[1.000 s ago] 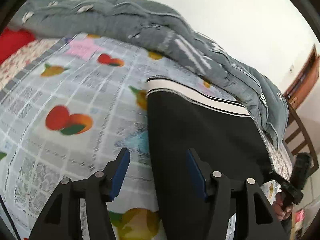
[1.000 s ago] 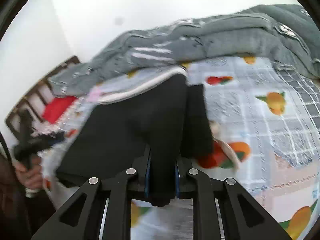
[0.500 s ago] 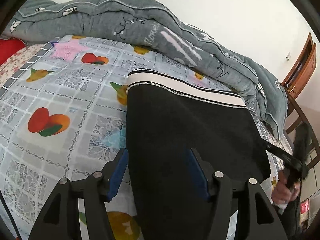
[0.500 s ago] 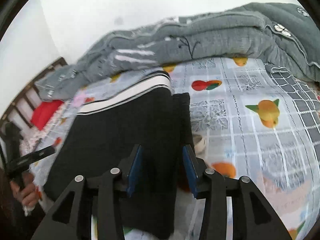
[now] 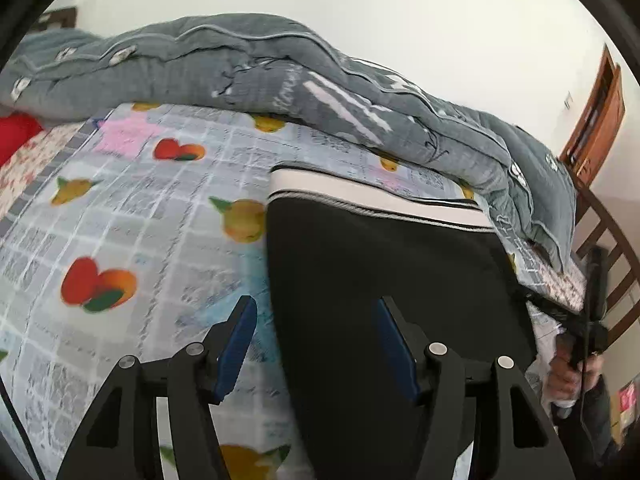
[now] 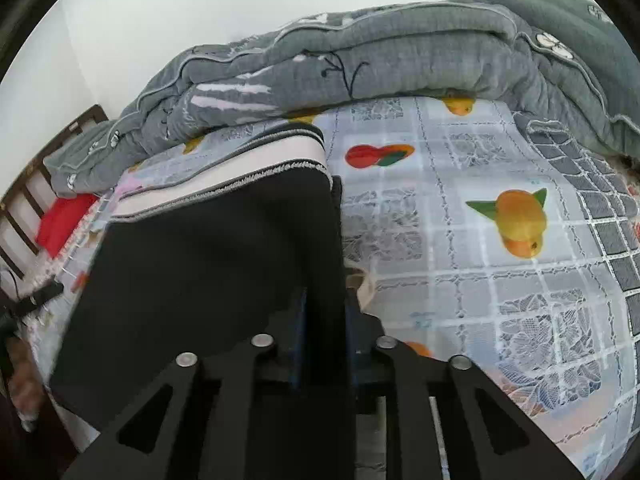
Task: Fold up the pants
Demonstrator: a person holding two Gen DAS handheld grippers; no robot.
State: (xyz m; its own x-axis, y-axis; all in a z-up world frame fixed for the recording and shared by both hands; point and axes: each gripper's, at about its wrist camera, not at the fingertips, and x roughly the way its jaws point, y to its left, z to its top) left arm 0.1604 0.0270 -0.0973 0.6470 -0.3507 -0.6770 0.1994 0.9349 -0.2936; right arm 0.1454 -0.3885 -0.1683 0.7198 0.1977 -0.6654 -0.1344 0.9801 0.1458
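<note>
Black pants with a white and black striped waistband lie folded flat on the fruit-print bedsheet. My left gripper is open, its blue pads straddling the pants' left edge near the front. In the right wrist view the pants fill the left half. My right gripper is shut on the pants' right edge, with black cloth pinched between the pads.
A rumpled grey quilt lies along the far side of the bed and also shows in the right wrist view. A red pillow and a wooden bed frame sit at the ends.
My right gripper stood open half a second ago and is now shut on the pants' right edge. My left gripper stayed open and shifted slightly over the pants' left edge.
</note>
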